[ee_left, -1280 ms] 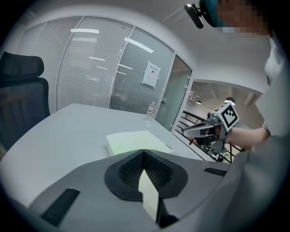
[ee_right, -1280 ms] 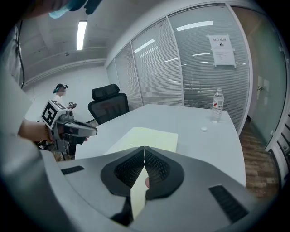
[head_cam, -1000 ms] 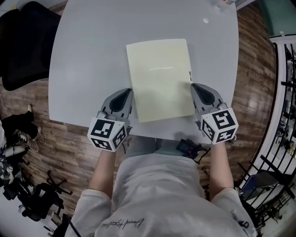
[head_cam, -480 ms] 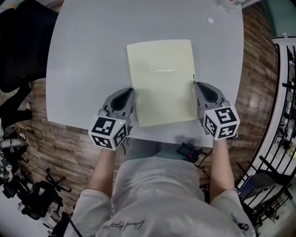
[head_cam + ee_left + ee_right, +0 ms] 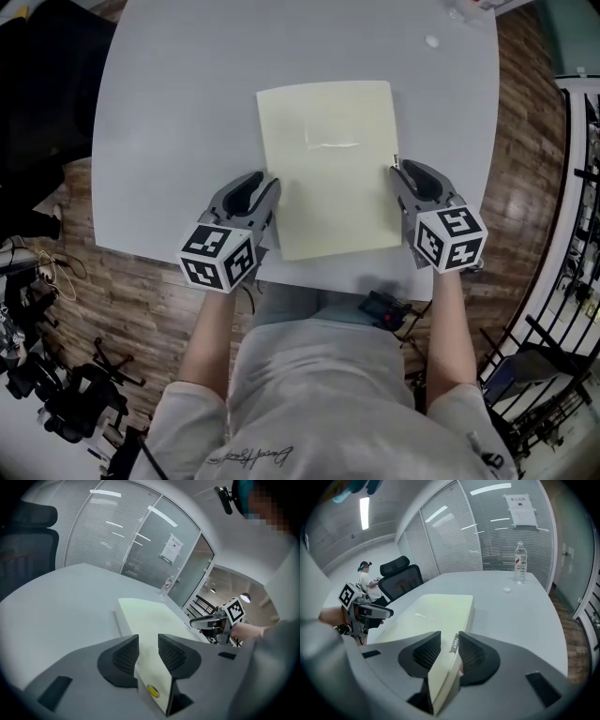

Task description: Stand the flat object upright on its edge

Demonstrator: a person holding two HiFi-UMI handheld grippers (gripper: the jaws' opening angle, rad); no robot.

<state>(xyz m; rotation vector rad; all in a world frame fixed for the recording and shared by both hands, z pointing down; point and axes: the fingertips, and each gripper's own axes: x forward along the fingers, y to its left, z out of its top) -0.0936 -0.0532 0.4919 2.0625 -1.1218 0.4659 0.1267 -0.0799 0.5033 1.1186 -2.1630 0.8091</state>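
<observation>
Flat board (image 5: 328,169) unmoved on table (image 5: 169,112); left gripper (image 5: 266,182), right gripper (image 5: 397,170) moved in, jaws just spread, straddling its side edges.

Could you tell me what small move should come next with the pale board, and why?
Probably close both claws: the left claw and right claw have just been opening, each now straddles a side edge of the board, pads not yet pressing, and it lies flat on the table.

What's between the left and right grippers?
Head view: only the flat yellow pad. Left gripper and right gripper have just been opening, its edges between their jaws.
</observation>
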